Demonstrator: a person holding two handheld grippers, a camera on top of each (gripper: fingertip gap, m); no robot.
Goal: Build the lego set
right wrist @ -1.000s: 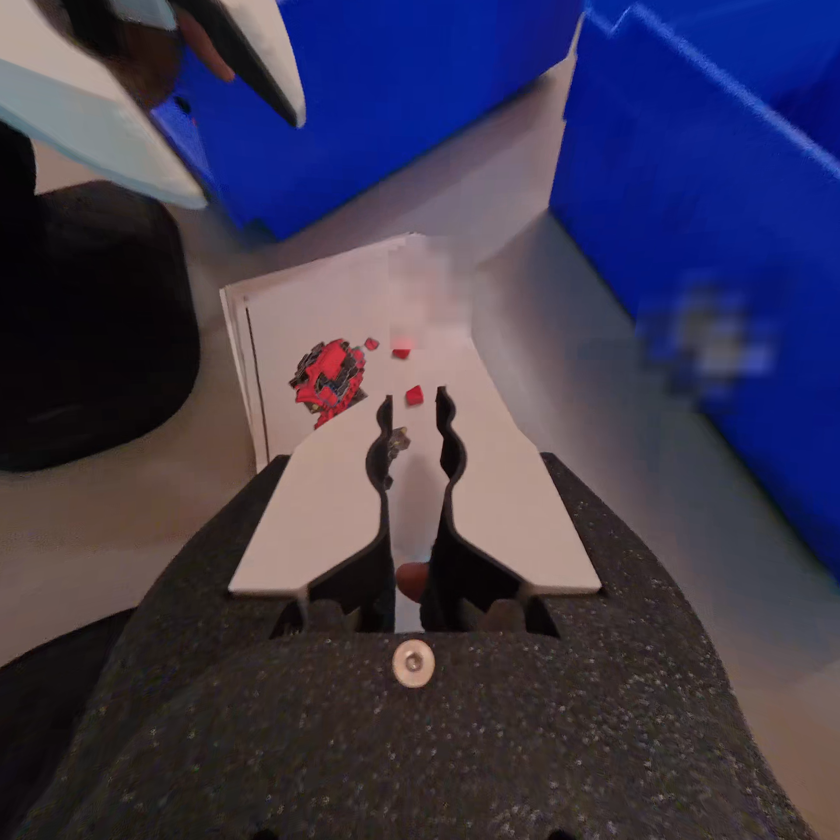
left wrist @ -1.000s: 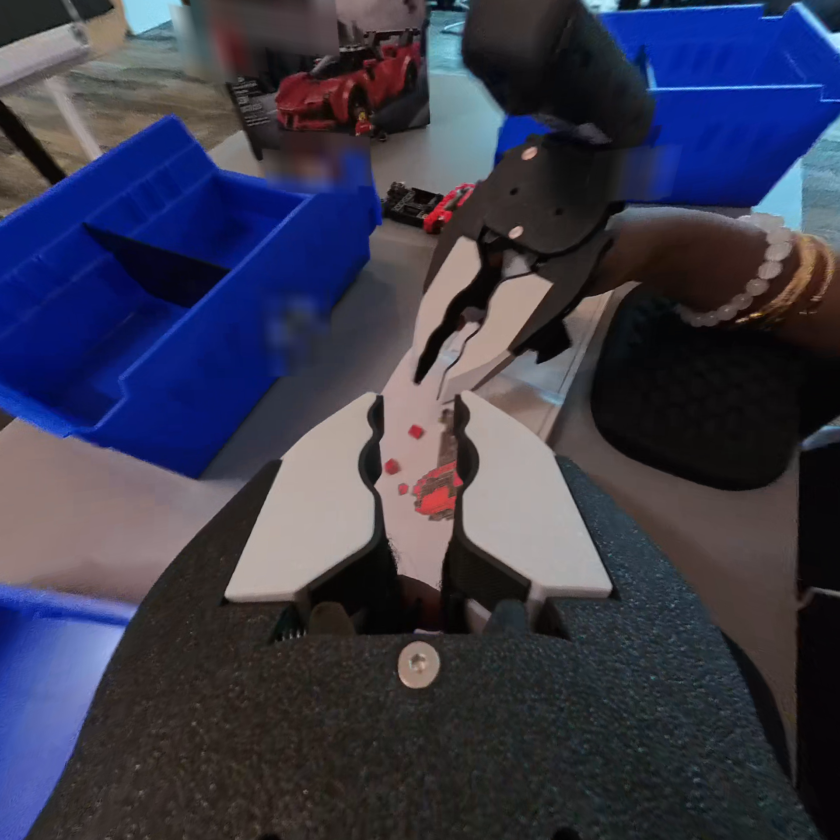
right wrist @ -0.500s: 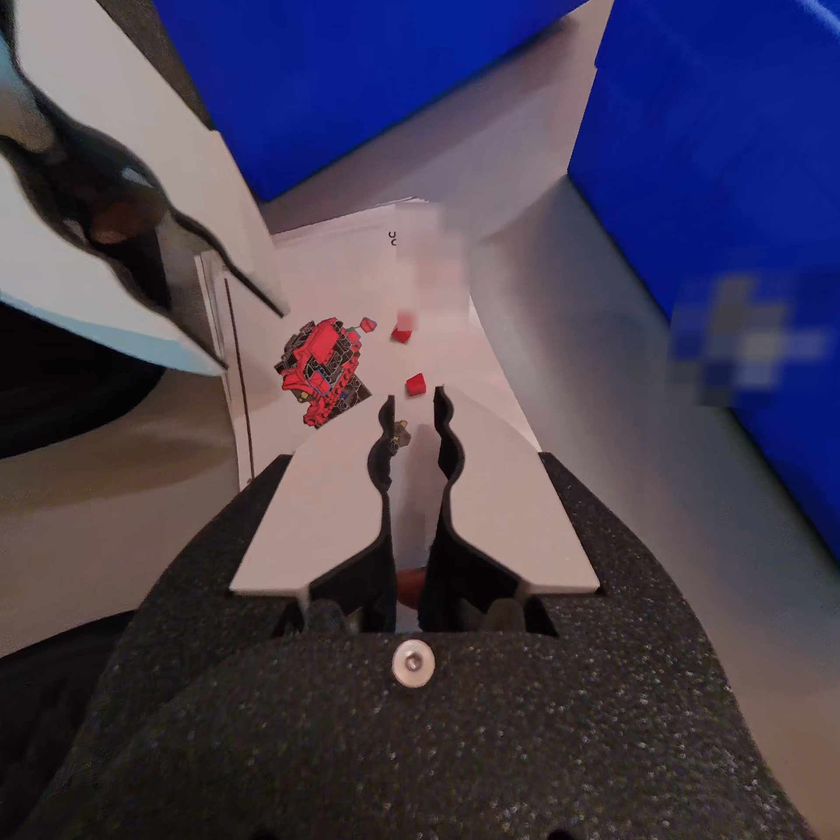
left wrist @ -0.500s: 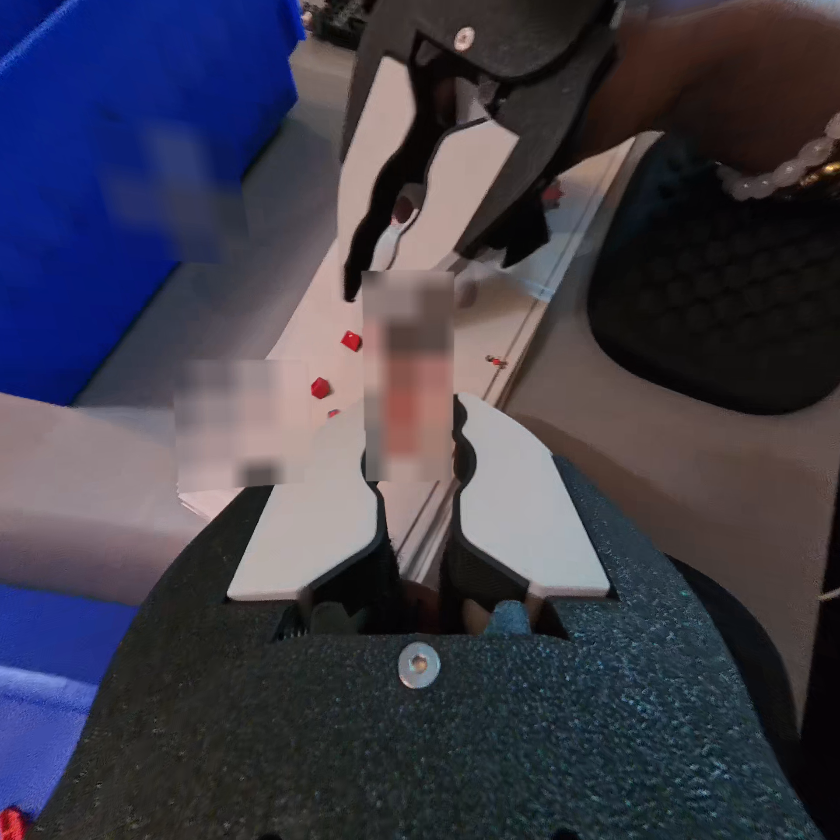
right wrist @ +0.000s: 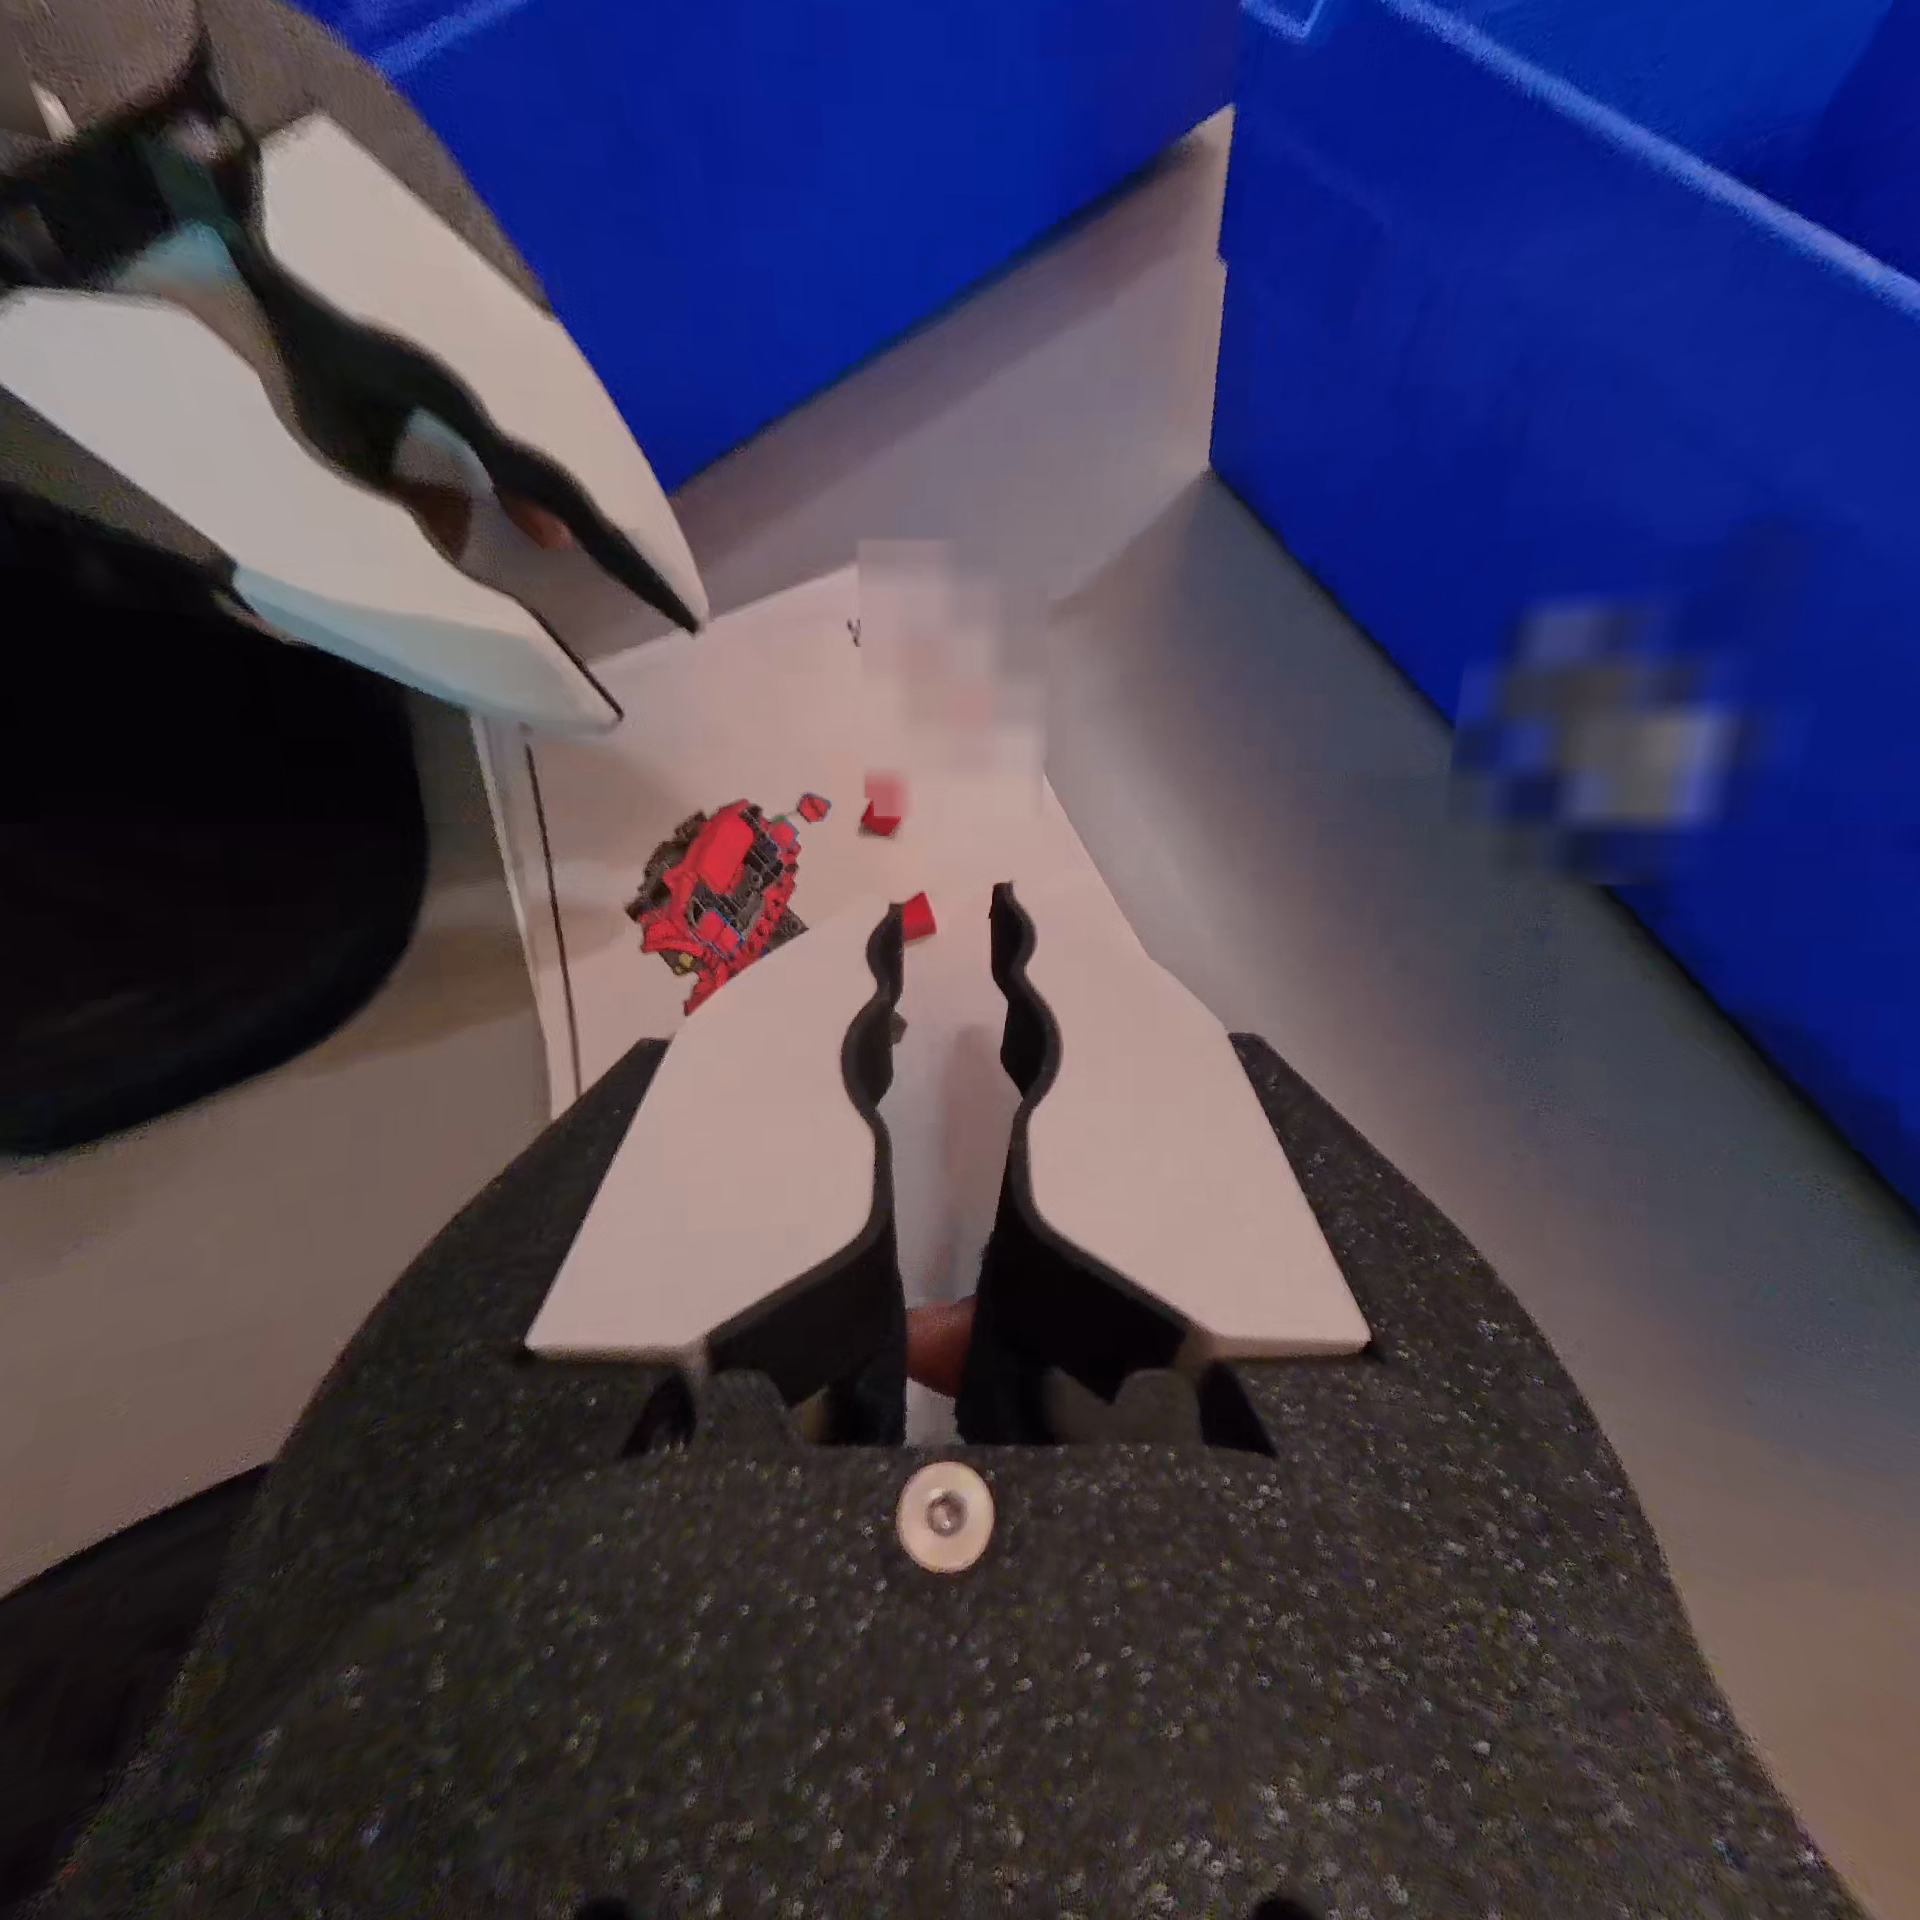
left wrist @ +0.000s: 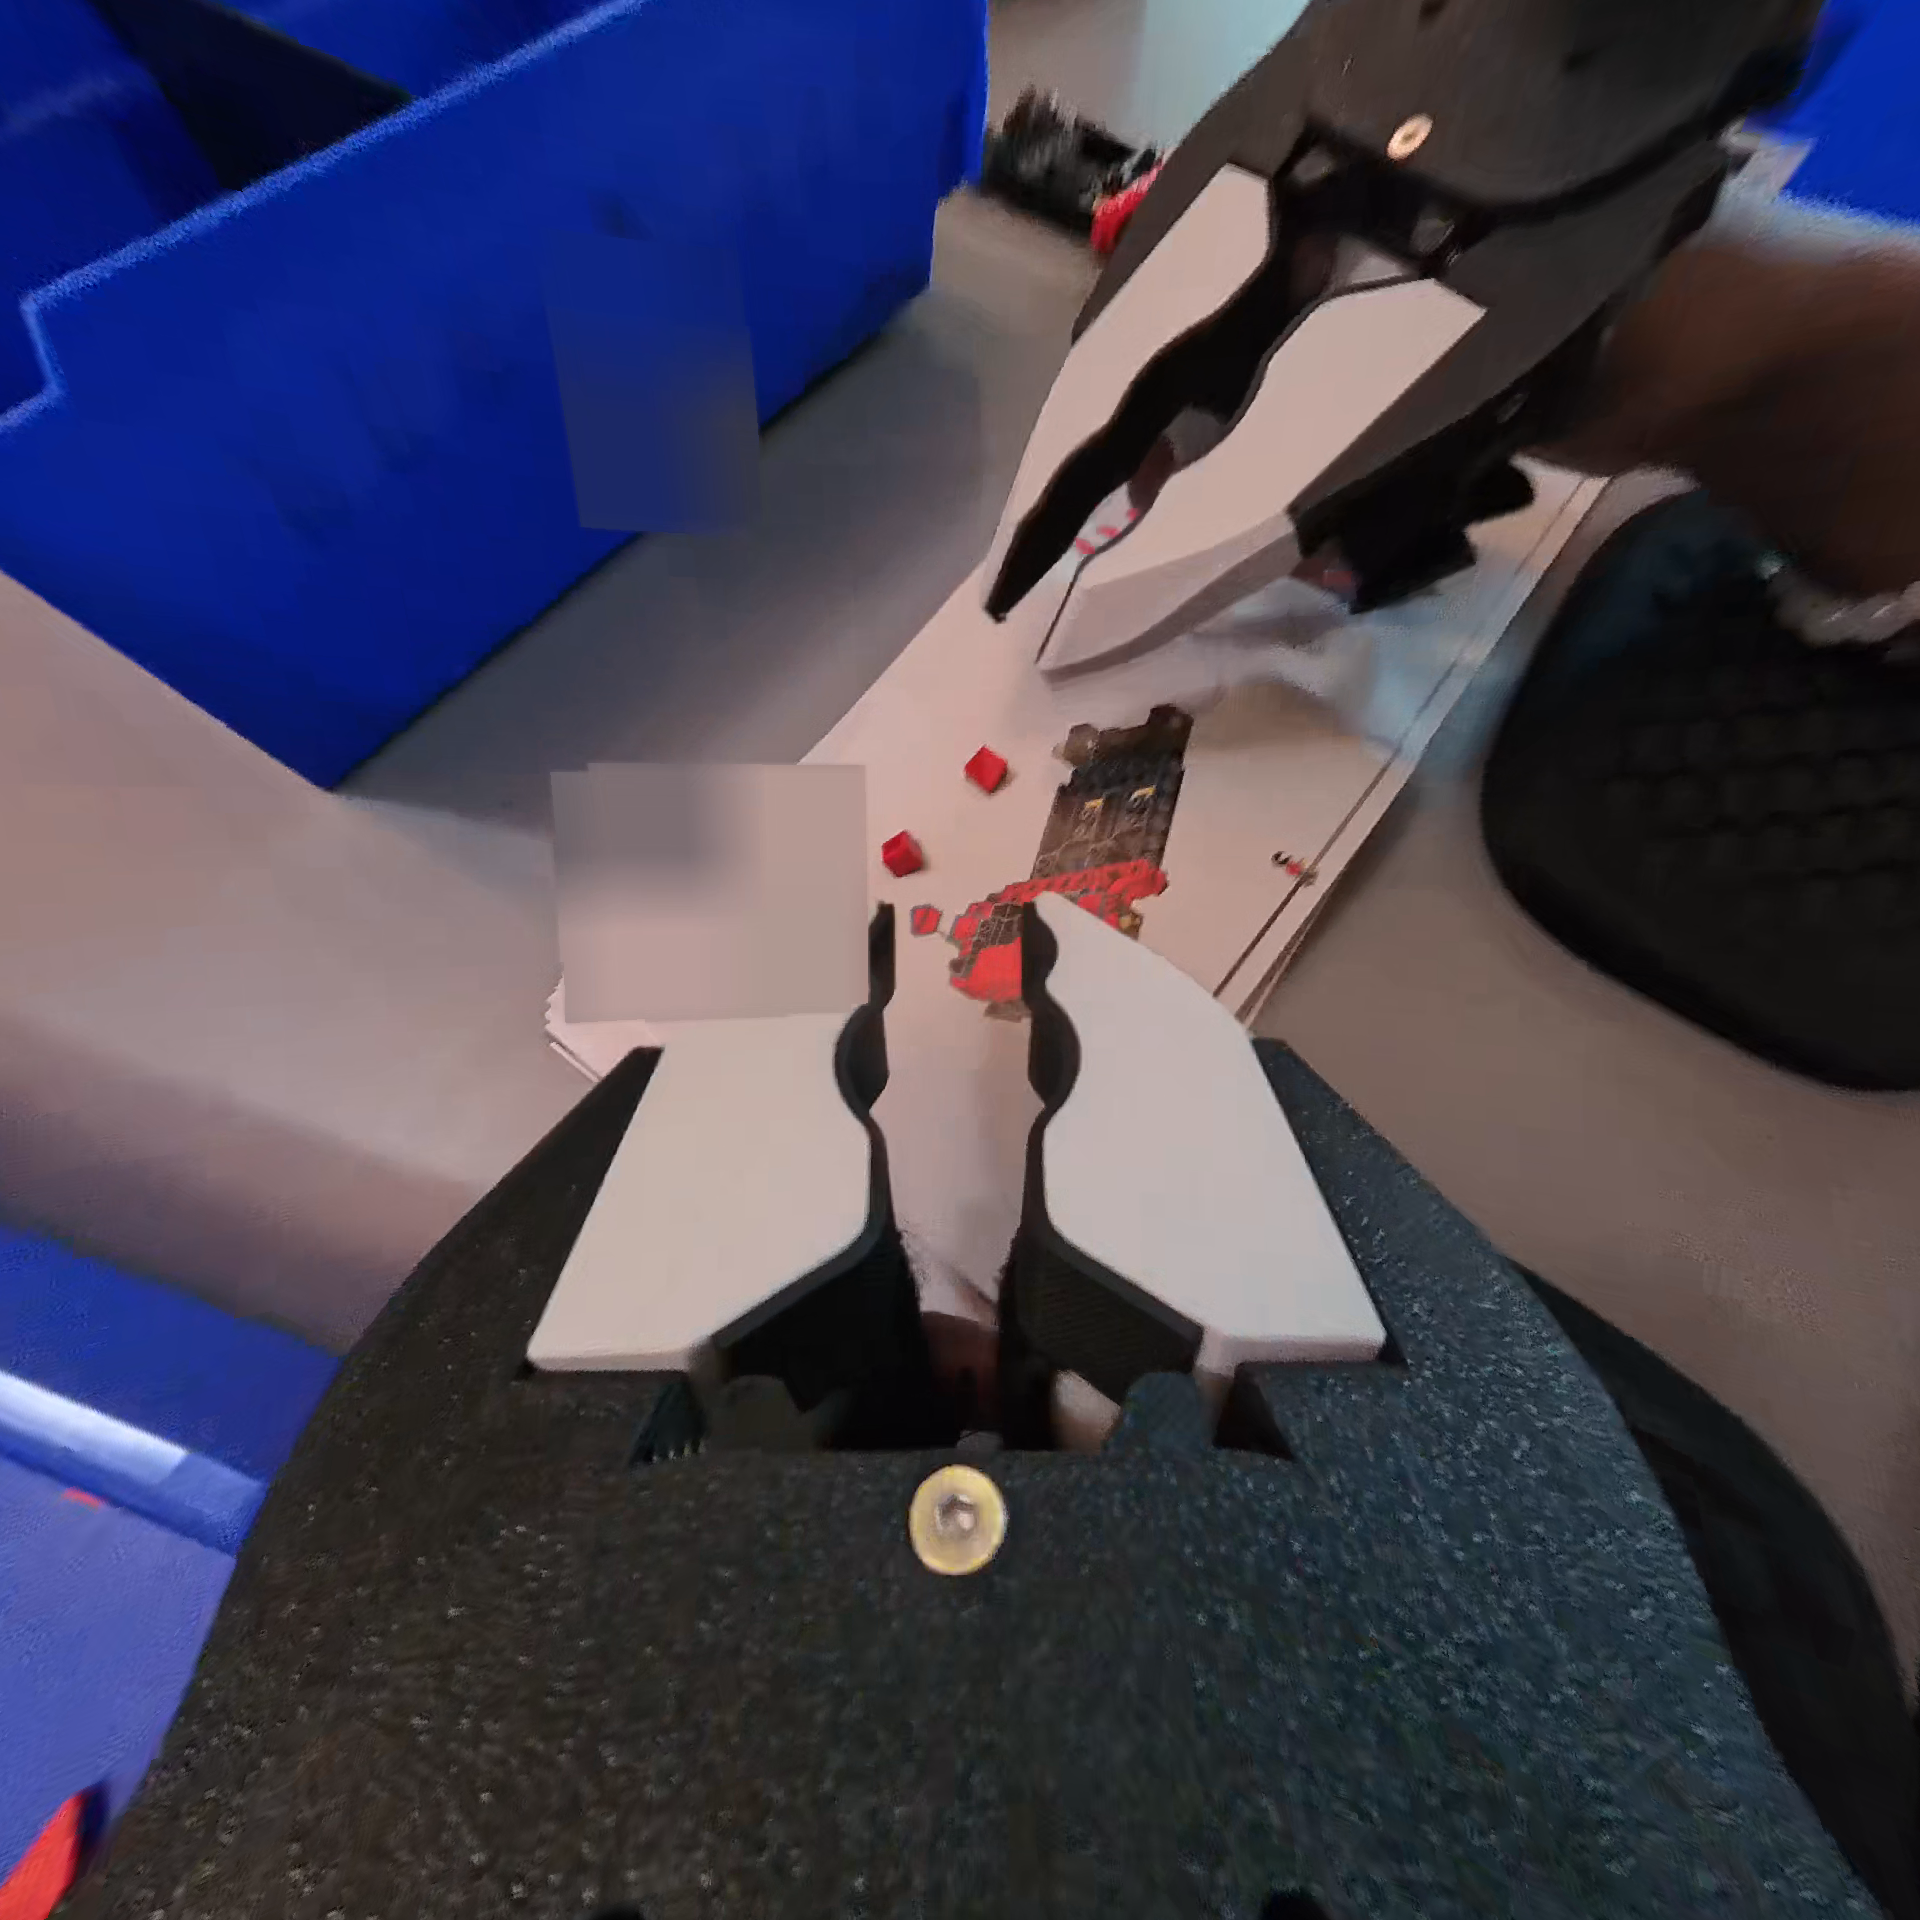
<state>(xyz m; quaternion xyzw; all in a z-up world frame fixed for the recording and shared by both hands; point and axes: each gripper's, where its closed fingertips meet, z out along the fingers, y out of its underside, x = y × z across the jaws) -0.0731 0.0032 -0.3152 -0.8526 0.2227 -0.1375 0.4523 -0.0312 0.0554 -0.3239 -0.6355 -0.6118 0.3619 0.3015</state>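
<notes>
A grey table (left wrist: pixel 260 987) carries everything. Blue bins stand on it: one (left wrist: pixel 436 343) at the far left in the left wrist view, one (right wrist: pixel 1558 416) at the right and another (right wrist: pixel 831 208) behind in the right wrist view. A black pad (left wrist: pixel 1714 831) lies to the right of a white booklet (left wrist: pixel 935 686), which lies flat between the bins and shows a printed picture of a red and black model (left wrist: pixel 1049 914). The left gripper (left wrist: pixel 956 914) hangs low over the booklet's near end, jaws parted with a clear gap and nothing between them. The right gripper (right wrist: pixel 943 902) hangs over the same booklet from the other side, jaws likewise apart and empty; in the left wrist view it (left wrist: pixel 1023 623) points down at the page, tips close above the paper, whether touching cannot be told. Two small red bricks lie loose on the page: one (left wrist: pixel 985 771) nearer the right gripper, the other (left wrist: pixel 902 852) just ahead of the left gripper's tips. In the right wrist view a red brick (right wrist: pixel 918 914) sits right at that gripper's left fingertip.
</notes>
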